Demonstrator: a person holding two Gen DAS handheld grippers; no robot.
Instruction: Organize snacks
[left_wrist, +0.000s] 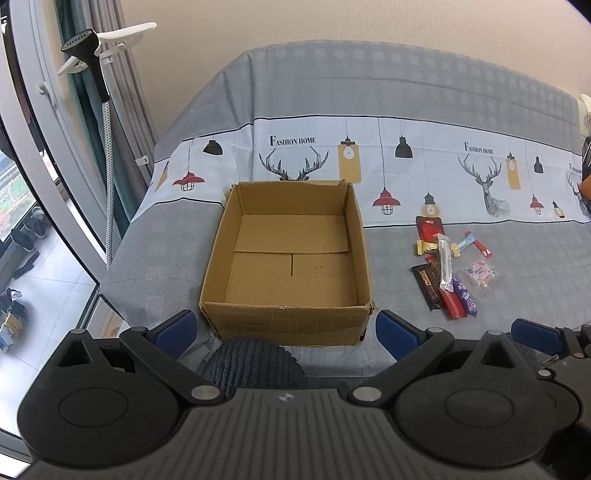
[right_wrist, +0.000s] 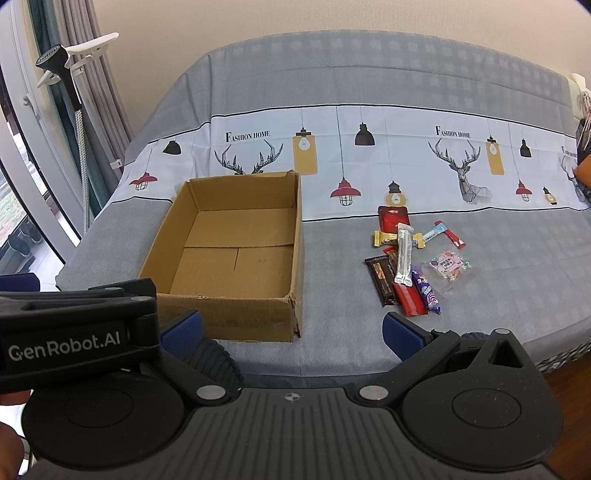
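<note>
An open, empty cardboard box (left_wrist: 291, 254) stands on the grey cloth-covered table; it also shows in the right wrist view (right_wrist: 229, 254). A small heap of wrapped snacks (left_wrist: 448, 269) lies to the right of the box: a silver stick pack (right_wrist: 402, 258), a brown chocolate bar (right_wrist: 382, 280), a red bar (right_wrist: 410, 301), a purple bar (right_wrist: 428, 295), a red pouch (right_wrist: 393, 219) and a clear candy bag (right_wrist: 447, 267). My left gripper (left_wrist: 286, 332) is open and empty just before the box's near wall. My right gripper (right_wrist: 291, 334) is open and empty, short of the snacks.
The table's cloth (left_wrist: 369, 122) has a white band with deer and lamp prints. A garment steamer on a pole (left_wrist: 99, 96) stands by curtains and a window at the left. A dark knitted thing (left_wrist: 255, 360) lies at the near table edge. The left gripper's body (right_wrist: 74, 332) is at the right view's left.
</note>
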